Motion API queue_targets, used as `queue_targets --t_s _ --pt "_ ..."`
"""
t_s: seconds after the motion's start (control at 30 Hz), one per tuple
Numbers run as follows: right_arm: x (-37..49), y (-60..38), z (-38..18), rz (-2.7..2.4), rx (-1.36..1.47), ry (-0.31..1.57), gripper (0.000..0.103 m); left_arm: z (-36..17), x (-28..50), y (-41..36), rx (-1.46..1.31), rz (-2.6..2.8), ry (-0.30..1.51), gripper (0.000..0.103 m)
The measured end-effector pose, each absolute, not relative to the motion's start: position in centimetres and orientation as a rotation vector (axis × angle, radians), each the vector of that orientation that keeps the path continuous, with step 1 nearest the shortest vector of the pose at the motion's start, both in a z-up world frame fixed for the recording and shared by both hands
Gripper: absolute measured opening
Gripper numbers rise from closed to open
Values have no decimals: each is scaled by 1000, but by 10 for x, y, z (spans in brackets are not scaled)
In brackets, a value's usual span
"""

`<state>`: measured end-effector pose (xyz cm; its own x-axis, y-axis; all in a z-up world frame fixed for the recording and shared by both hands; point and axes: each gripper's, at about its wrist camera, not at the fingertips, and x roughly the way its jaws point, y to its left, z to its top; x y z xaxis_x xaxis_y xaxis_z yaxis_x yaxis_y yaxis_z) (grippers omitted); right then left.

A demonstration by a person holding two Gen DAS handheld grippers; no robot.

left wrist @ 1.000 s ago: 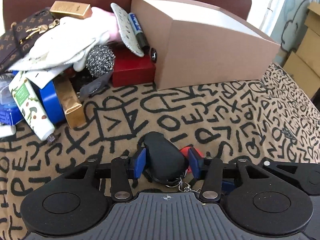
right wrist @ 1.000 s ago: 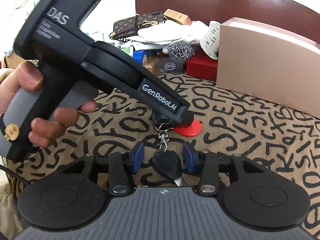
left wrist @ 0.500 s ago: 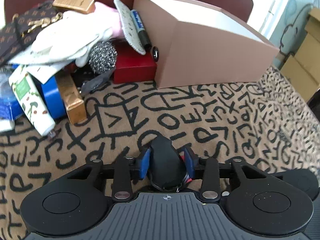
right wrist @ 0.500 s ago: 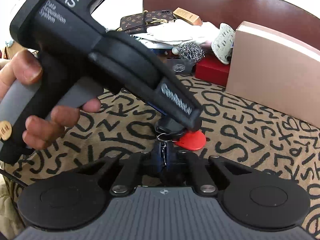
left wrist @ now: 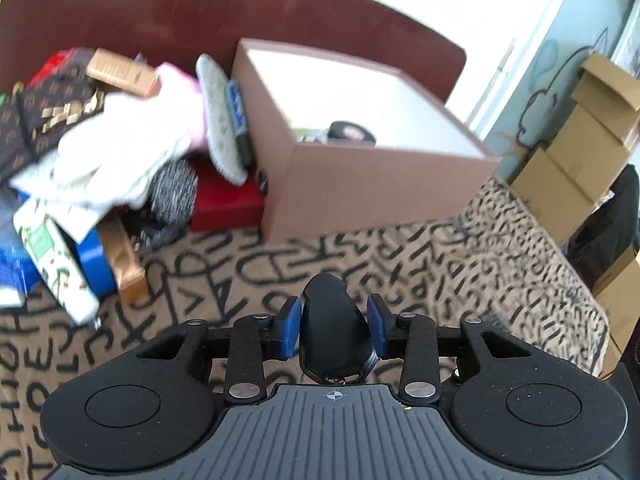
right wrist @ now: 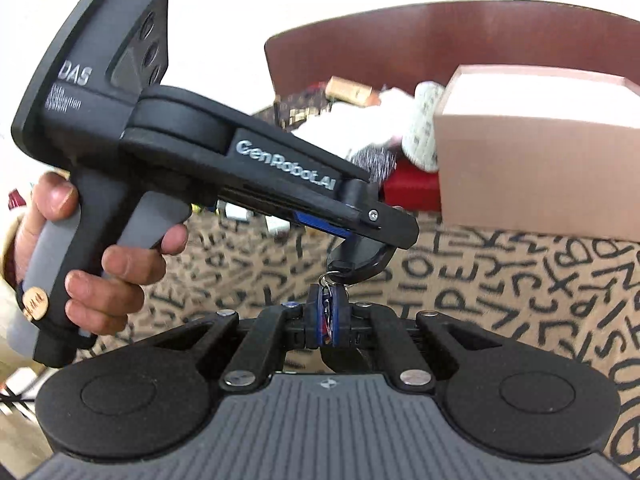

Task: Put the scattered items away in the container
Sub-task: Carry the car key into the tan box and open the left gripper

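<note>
My left gripper [left wrist: 333, 330] is shut on a black key fob [left wrist: 334, 332] and holds it above the patterned cloth, in front of the open pink box [left wrist: 372, 184]. In the right wrist view the left gripper [right wrist: 372, 224] hangs the fob [right wrist: 358, 258] in the air. My right gripper [right wrist: 329, 314] is shut on the key ring and tag [right wrist: 328, 304] that dangle under the fob. The box [right wrist: 536, 172] stands at the right there. A dark item [left wrist: 352, 132] lies inside the box.
A pile of items lies left of the box: white cloth [left wrist: 116, 148], steel scourer [left wrist: 174, 192], red box [left wrist: 224, 204], patterned wallet [left wrist: 48, 116], gold boxes [left wrist: 122, 256], blue tin [left wrist: 94, 264]. Cardboard boxes [left wrist: 576, 152] stand at the right. A brown headboard [left wrist: 200, 24] is behind.
Both grippers have lifted the key bunch off the cloth and toward the box. The right gripper has closed on the ring and tag. The red tag no longer lies on the cloth.
</note>
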<state>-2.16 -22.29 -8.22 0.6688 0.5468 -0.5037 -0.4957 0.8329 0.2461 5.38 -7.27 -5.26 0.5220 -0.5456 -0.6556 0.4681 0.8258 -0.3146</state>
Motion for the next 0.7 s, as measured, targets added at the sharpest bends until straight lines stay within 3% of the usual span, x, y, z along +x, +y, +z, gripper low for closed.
queue_targets --t_s 0.27,0.3,0.33,0.37,0.67,0.7 --pt "-9 -246 -39 597 133 483 5 -3 63 -93 -86 -650 718 35" --pt "-7 -247 -34 595 128 467 5 3 65 -96 -83 -651 707 27" --pt "-5 -249 -28 591 123 450 5 10 67 -99 -78 -649 697 7" --pt "-3 -252 -20 581 119 430 5 16 70 -102 -76 -655 693 0" --pt "37 -273 18 490 81 374 5 59 90 -139 -14 -699 621 0" --pt "35 -276 19 485 80 373 5 60 91 -138 -17 -700 617 18"
